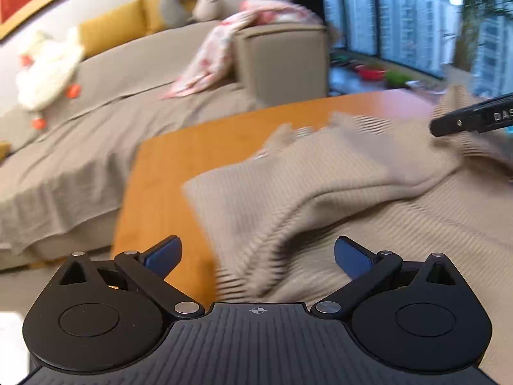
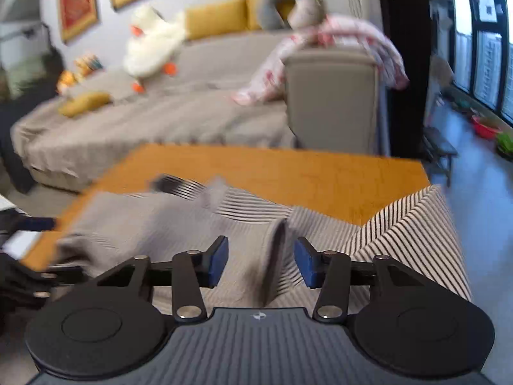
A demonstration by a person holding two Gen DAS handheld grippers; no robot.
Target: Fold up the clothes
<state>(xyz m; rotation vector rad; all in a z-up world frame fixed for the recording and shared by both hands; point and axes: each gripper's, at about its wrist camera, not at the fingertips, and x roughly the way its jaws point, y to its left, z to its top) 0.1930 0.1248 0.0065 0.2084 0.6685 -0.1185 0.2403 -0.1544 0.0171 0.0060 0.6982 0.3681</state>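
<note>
Left tool [image 1: 258,256] released, pads spread wide above the near edge of the beige ribbed sweater [image 1: 320,199]. Right tool [image 2: 261,263] partly closed around a raised fold of it; pads not visibly pressing the cloth. Sweater lies rumpled on the orange desk [image 2: 288,166], filling 3 to 6 o'clock; grey sofa [image 1: 96,128] beyond at 10–12.

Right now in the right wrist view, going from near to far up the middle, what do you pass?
Right tool → ribbed beige sweater → bare orange table → grey sofa → yellow cushion → wall.
</note>
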